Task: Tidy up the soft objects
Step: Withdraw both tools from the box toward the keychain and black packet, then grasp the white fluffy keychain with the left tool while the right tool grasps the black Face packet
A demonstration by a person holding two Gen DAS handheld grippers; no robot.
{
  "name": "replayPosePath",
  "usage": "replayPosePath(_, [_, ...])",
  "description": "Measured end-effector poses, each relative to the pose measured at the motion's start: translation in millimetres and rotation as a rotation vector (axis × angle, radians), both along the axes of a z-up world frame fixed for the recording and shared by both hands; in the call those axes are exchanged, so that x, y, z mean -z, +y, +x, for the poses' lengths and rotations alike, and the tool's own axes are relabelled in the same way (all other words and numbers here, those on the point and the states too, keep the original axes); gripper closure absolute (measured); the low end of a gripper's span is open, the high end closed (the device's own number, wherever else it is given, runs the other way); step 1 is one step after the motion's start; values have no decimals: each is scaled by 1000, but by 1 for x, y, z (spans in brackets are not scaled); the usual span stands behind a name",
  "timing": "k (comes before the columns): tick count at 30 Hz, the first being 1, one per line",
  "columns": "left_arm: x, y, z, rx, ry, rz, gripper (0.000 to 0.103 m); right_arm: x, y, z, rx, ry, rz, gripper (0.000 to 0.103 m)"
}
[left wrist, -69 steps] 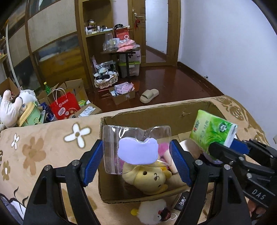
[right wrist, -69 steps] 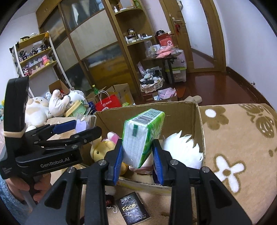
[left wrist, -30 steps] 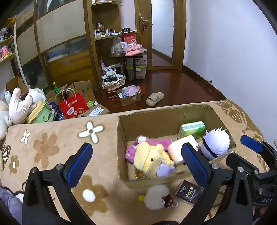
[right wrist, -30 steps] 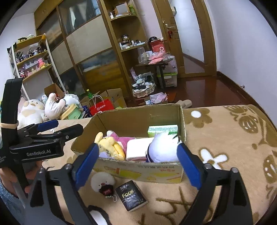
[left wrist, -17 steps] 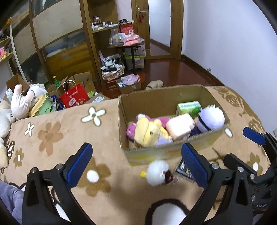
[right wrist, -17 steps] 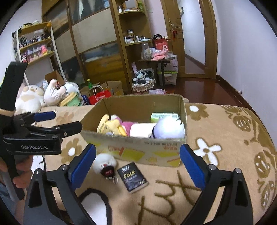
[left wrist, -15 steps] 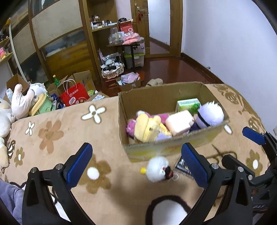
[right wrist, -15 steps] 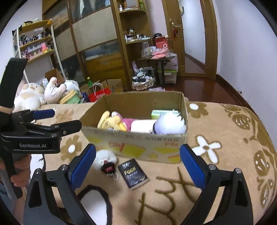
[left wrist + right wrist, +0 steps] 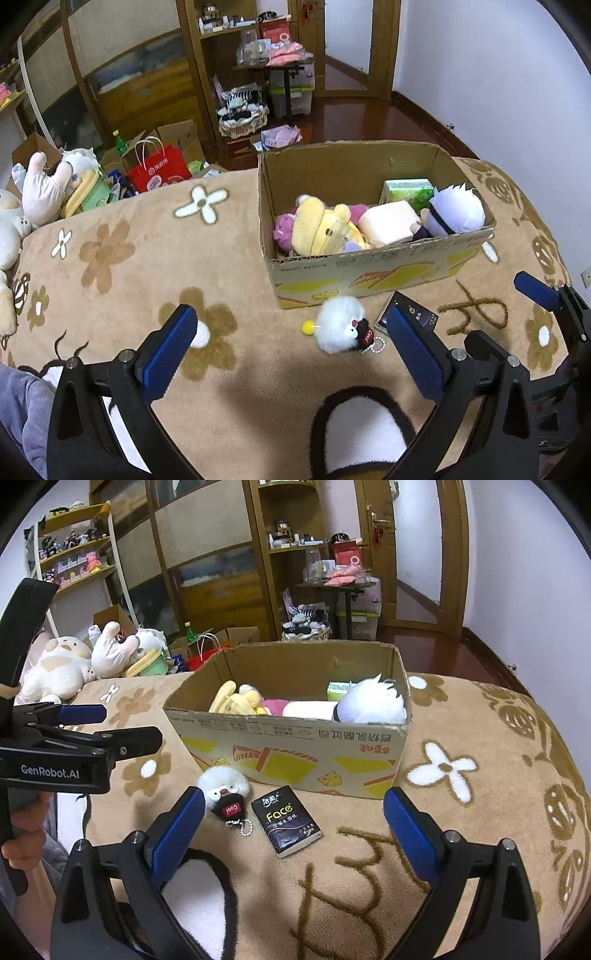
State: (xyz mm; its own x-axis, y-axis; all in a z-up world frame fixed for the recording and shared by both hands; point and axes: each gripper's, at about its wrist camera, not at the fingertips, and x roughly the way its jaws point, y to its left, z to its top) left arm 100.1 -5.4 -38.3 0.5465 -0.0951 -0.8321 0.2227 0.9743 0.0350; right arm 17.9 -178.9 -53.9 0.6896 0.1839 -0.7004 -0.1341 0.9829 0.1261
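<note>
A cardboard box (image 9: pixel 373 267) (image 9: pixel 295 755) stands on the brown flowered blanket. It holds a yellow plush (image 9: pixel 321 225) (image 9: pixel 232 701), a cream block (image 9: pixel 388 221), a green tissue pack (image 9: pixel 406 186) and a white-haired doll (image 9: pixel 456 210) (image 9: pixel 371 703). In front of the box lie a white fluffy keychain plush (image 9: pixel 341 328) (image 9: pixel 223 790) and a black "Face" tissue pack (image 9: pixel 421 317) (image 9: pixel 286 821). My left gripper (image 9: pixel 291 350) is open and empty, just short of the fluffy plush. My right gripper (image 9: pixel 293 830) is open and empty, straddling the black pack.
Large plush toys (image 9: pixel 40 192) (image 9: pixel 62 664) lie beyond the blanket's left edge. A red paper bag (image 9: pixel 160 171), cartons and a basket sit on the floor behind. Shelves and a wooden cabinet (image 9: pixel 207 565) line the back wall. A white wall is at the right.
Both grippers let go of their items, the pouch and the green tissue pack, into the box, opened wide, and pulled back and down toward the blanket in front of the box.
</note>
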Motion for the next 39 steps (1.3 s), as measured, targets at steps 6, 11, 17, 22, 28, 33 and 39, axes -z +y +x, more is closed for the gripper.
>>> replayPosePath(6, [11,1,13,-9,43,5,2,13,2,9,-1,34,-12,2])
replayPosePath(11, [20,2,24,-14,66,8,2,23,4,17,-3,57,-21,2])
replayPosePath(17, [35,-1,38,-22,100,13,2,35,7,28,-2,93,-30,2])
replayPosePath(22, [49,-5,48,-23,136,22,2,43,8,36,0,119,-34,2])
replayPosePath(28, [65,-8,58,-29,184,19,2,56,10,45,-5,158,-40,2])
replayPosePath(33, [76,-9,63,-27,218,28,2,67,10,54,-3,194,-46,2])
replayPosePath(39, [87,-13,69,-19,251,36,2,79,12,62,-5,229,-41,2])
